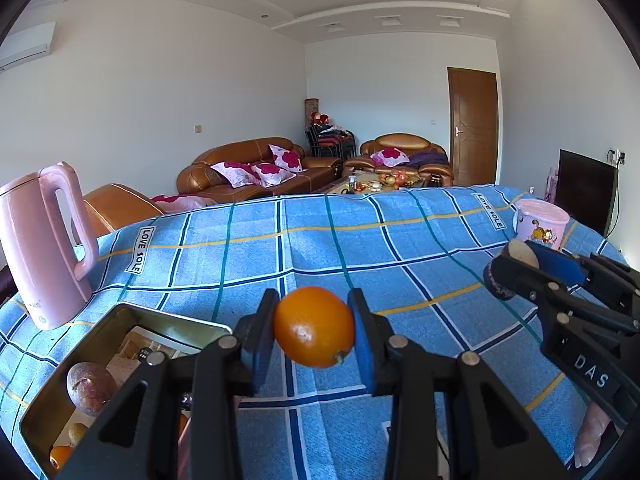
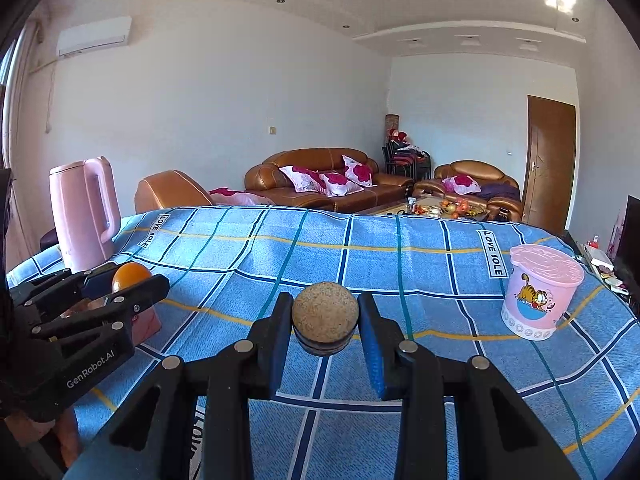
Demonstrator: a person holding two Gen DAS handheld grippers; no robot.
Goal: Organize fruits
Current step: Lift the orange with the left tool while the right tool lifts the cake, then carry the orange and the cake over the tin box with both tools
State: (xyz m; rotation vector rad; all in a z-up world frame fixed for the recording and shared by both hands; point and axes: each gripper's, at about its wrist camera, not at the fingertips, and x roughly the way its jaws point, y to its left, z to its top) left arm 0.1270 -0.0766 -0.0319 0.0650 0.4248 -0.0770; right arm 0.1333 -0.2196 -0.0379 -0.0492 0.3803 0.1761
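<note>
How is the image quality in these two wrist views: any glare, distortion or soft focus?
Left wrist view: strong fisheye bending of the blue checked cloth, blown-out ceiling glare top right, round orange fruit sharp. Right wrist view: same curvature, dark corner vignetting, speckled tan ball crisp, distant brown leather sofa softer.

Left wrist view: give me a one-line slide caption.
Left gripper holds an orange above the blue checked cloth, metal tin of fruit at lower left.

Orange fruit [image 1: 314,326]; tan speckled ball [image 2: 325,313] with dark base; black fingers [image 1: 260,332], blue-padded; pink kettle [image 1: 44,240]; pink cartoon-cat tub [image 2: 540,296]; blue bench cloth [image 1: 360,240], checked navy, white, teal, yellow.
</note>
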